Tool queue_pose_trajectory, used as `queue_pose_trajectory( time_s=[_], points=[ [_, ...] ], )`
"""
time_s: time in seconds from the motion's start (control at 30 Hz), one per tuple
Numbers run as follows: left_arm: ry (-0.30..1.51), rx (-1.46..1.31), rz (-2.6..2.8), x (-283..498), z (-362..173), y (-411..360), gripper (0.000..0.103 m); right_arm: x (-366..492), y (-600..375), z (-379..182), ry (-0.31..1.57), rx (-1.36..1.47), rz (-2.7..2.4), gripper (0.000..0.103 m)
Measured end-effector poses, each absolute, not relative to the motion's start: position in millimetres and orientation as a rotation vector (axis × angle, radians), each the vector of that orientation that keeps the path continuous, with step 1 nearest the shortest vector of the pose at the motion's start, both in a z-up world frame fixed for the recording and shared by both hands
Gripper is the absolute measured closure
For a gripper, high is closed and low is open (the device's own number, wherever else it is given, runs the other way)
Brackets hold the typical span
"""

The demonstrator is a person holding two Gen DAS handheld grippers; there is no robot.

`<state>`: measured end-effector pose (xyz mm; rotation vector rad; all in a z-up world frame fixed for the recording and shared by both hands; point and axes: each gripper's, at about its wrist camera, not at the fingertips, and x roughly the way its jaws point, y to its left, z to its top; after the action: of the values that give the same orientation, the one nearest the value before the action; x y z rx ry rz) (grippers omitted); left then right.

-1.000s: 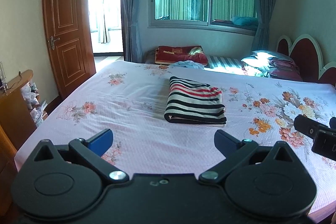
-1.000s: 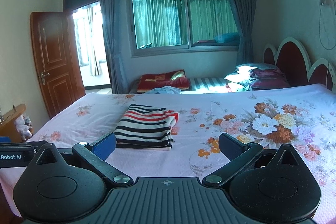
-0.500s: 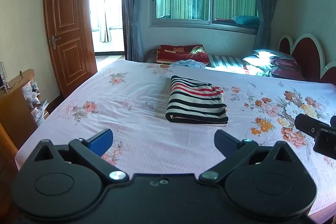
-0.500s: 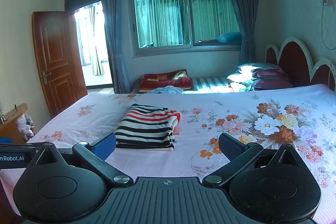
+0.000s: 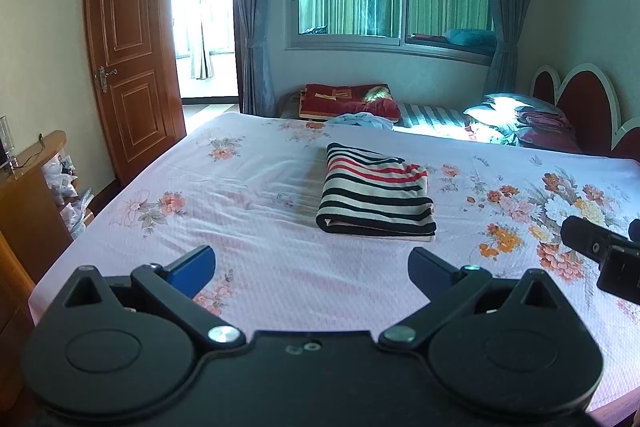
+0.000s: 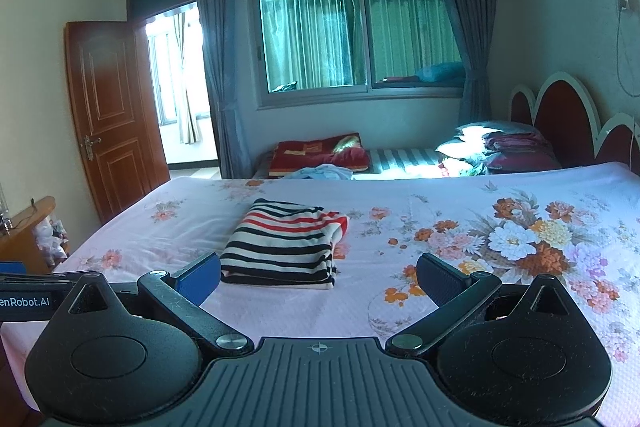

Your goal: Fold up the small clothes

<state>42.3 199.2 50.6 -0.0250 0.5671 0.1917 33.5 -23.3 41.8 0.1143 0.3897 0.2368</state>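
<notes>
A folded garment with black, white and red stripes (image 5: 376, 193) lies flat on the pink floral bed sheet (image 5: 248, 195). It also shows in the right wrist view (image 6: 284, 243). My left gripper (image 5: 312, 263) is open and empty, held above the bed's near edge, well short of the garment. My right gripper (image 6: 318, 273) is open and empty, also short of the garment, which sits ahead and to its left. Part of the right gripper (image 5: 600, 255) shows at the right edge of the left wrist view.
A brown wooden door (image 5: 132, 99) stands open at the left. A wooden cabinet (image 5: 28, 195) is beside the bed's left edge. A red blanket (image 5: 348, 101), a light blue cloth (image 5: 360, 121) and pillows (image 5: 520, 119) lie beyond the bed. A red headboard (image 6: 560, 119) is at right.
Both grippers have drifted slightly back and tilted a little, so the garment sits a touch lower in view. Both stay open. The garment has not moved.
</notes>
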Motion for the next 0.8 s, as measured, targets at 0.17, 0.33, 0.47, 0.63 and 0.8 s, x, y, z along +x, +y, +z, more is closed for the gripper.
queue_pose_trajectory(
  time_s=[0.17, 0.33, 0.47, 0.63, 0.8],
  points=[
    [0.568, -0.023, 0.190, 43.2, 50.3, 198.9, 0.001, 33.6, -23.9, 42.2, 0.390, 0.115, 0.237, 0.000],
    [0.570, -0.024, 0.190, 43.9, 49.7, 198.7, 0.001, 34.1, -24.7, 41.8, 0.390, 0.115, 0.236, 0.000],
    [0.572, -0.026, 0.188, 44.5, 49.3, 198.3, 0.001, 35.3, -25.2, 40.7, 0.394, 0.114, 0.236, 0.000],
    [0.577, -0.026, 0.186, 47.4, 47.1, 197.5, 0.001, 38.8, -27.2, 39.0, 0.400, 0.119, 0.235, 0.000],
    [0.579, -0.026, 0.186, 49.1, 46.0, 197.8, 0.001, 43.0, -26.4, 37.3, 0.405, 0.121, 0.237, 0.000]
  ],
)
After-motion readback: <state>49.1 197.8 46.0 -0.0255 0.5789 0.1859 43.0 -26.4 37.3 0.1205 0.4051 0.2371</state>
